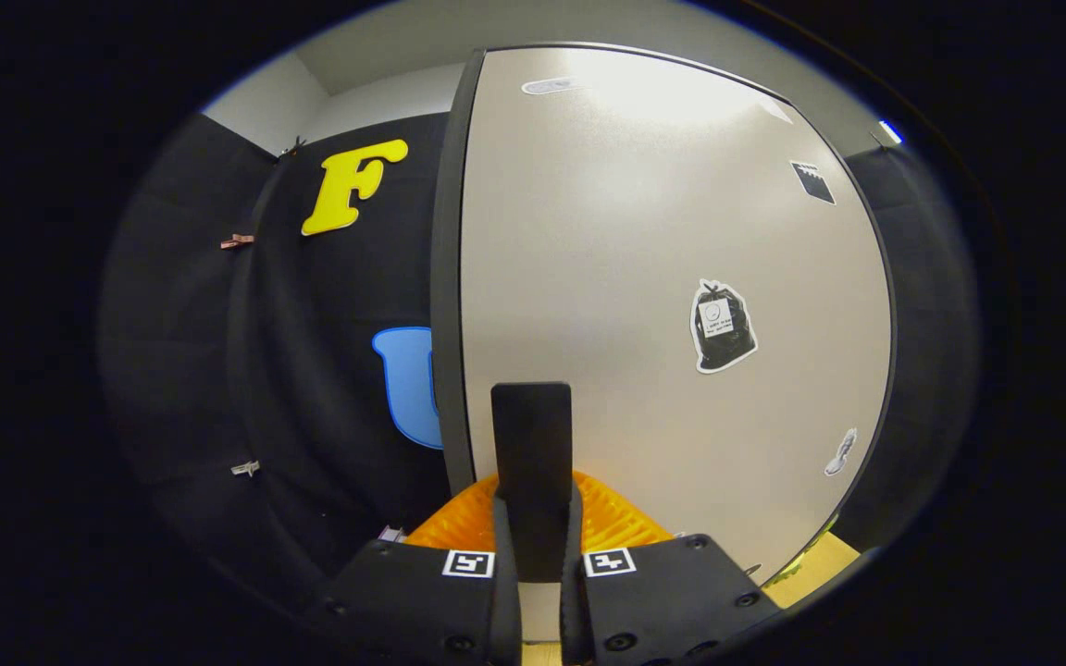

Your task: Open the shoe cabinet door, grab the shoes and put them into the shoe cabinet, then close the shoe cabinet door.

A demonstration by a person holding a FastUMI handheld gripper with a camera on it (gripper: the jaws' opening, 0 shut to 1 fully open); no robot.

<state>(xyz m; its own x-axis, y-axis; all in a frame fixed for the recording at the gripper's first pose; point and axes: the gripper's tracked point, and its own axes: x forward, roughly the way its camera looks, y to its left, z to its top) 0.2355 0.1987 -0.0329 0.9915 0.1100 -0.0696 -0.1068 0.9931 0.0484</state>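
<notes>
The shoe cabinet door (644,277) is a pale flat panel with a dark left edge, and it stands close in front of me. A black upright bar, the door handle (531,435), rises from between my fingers. My gripper (533,504) is shut on this handle, with a ribbed finger (454,527) pressing on each side of it. I cannot tell whether the door is closed or swung out. The inside of the cabinet is hidden behind the door.
Several stickers (723,326) are stuck on the door face. The black booth wall (311,370) runs to the left of the door's edge, with small clips on it. A strip of light wooden surface (820,564) and a yellow-green object (806,550) peek out below the door's right corner.
</notes>
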